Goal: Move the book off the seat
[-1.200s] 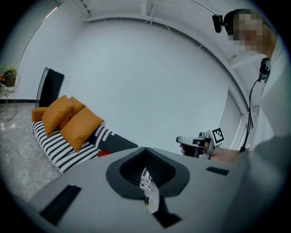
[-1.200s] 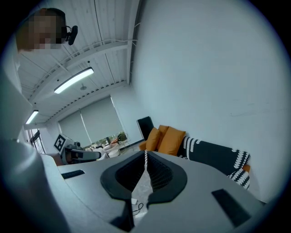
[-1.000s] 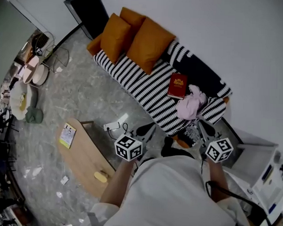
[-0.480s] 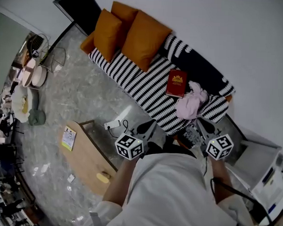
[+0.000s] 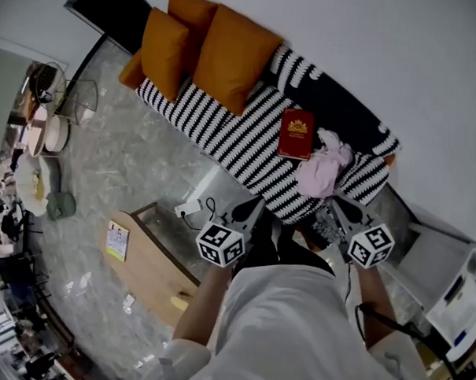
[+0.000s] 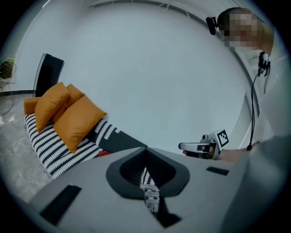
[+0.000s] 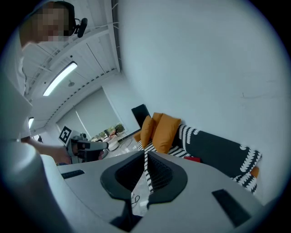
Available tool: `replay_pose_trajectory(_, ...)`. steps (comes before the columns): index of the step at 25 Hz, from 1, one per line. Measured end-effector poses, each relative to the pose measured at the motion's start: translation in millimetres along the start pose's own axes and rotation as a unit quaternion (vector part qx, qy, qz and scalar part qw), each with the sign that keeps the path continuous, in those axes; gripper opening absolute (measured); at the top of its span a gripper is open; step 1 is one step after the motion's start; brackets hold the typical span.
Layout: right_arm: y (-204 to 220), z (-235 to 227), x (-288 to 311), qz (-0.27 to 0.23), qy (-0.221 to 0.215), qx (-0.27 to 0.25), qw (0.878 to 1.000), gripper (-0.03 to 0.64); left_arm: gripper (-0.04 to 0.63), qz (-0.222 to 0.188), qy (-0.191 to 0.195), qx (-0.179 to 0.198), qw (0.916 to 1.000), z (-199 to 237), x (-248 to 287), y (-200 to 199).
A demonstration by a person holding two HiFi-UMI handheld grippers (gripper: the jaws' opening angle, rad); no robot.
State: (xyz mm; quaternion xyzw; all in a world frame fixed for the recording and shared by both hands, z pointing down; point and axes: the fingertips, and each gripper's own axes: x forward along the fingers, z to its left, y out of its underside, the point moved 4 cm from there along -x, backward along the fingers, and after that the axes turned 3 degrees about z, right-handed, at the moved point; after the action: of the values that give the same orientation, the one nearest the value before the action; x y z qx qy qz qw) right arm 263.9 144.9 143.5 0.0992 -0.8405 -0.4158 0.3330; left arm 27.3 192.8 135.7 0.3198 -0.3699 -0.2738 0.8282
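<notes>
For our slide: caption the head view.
Left gripper and right gripper, shut, face a red hardcover book beside pink cloth on a black-and-white striped sofa.

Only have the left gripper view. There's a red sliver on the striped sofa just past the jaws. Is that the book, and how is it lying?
Observer: Yes. The head view shows a red book lying flat on the striped seat, cover with the gold emblem facing up.
Operator: Anything against it?
Observer: A pink cloth is bunched beside it, on the side away from the orange cushions. It is at the book's edge, but I cannot tell if they touch.
Operator: Right side ready? I only see it side-on.
Observer: In its own view, the right hand-held gripper has its jaws together with nothing held between them.
</notes>
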Motion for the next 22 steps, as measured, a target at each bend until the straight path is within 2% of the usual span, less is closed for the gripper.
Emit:
replay_pose_trajectory(13,9.5,-55.4,104.8,0.029,0.031,0.027,0.999,0.041,0.002,0.058,0.027,0.018,0.9978,102.1,89.0,4.1)
replay_pose_trajectory(22,70.7,-117.2,172.5,0.057,0.058,0.090,0.993,0.043,0.003,0.083,0.033,-0.010,0.9959,168.3,163.1,50.4)
